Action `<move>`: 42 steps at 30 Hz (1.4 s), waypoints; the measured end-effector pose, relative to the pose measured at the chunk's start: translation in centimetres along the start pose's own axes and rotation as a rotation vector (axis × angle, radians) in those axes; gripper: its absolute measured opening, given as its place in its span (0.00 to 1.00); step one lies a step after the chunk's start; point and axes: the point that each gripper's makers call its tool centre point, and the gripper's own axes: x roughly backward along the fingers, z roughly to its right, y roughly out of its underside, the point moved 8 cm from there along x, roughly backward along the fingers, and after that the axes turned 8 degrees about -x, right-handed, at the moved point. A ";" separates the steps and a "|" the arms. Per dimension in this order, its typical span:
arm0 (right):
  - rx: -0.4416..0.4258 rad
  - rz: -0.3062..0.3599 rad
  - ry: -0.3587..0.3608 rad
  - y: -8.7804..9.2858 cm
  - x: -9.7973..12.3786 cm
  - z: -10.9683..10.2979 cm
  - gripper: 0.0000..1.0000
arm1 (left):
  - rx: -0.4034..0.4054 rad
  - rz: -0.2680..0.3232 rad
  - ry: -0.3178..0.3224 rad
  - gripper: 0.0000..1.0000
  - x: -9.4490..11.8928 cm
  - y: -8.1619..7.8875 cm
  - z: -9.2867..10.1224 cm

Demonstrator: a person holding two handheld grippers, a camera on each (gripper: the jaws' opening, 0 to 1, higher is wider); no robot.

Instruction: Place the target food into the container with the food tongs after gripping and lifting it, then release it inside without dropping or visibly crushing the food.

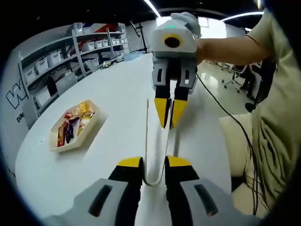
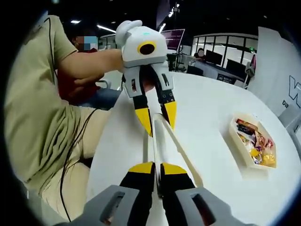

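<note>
the tongs [image 1: 155, 155] lie above a white tabletop [image 1: 113, 94], held between the two grippers. in the left gripper view the left gripper [image 1: 154, 165] has its fingers [image 1: 129, 165] spread a little either side of the tongs' bent end, touching or nearly touching it; i cannot tell if they truly grip. the right gripper [image 1: 170, 115] comes in from the far side with its yellow-tipped fingers nearly together around one of the tong arms.

in the right gripper view the right gripper [image 2: 156, 172] has its fingers almost closed on one tong arm, and the left gripper [image 2: 157, 120] faces it from the far end, fingers parted around the bend of the tongs [image 2: 164, 146].

the container [image 1: 75, 125], a pale tray, sits on the tabletop well apart to the left, holding wrapped snacks [image 1: 73, 122]; in the right gripper view the container [image 2: 254, 141] sits to the right.
</note>
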 end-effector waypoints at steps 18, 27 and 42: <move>-0.023 -0.002 0.024 0.8 0.9 0.7 0.00 | 0.009 -0.012 0.014 0.16 -0.5 0.8 -0.6; -0.040 -0.005 0.028 1.1 0.8 1.0 0.00 | 0.023 -0.016 0.026 0.17 -1.2 1.0 -1.1; -0.070 -0.015 0.033 2.0 0.7 1.6 0.00 | 0.057 -0.045 0.029 0.18 -2.2 1.0 -1.6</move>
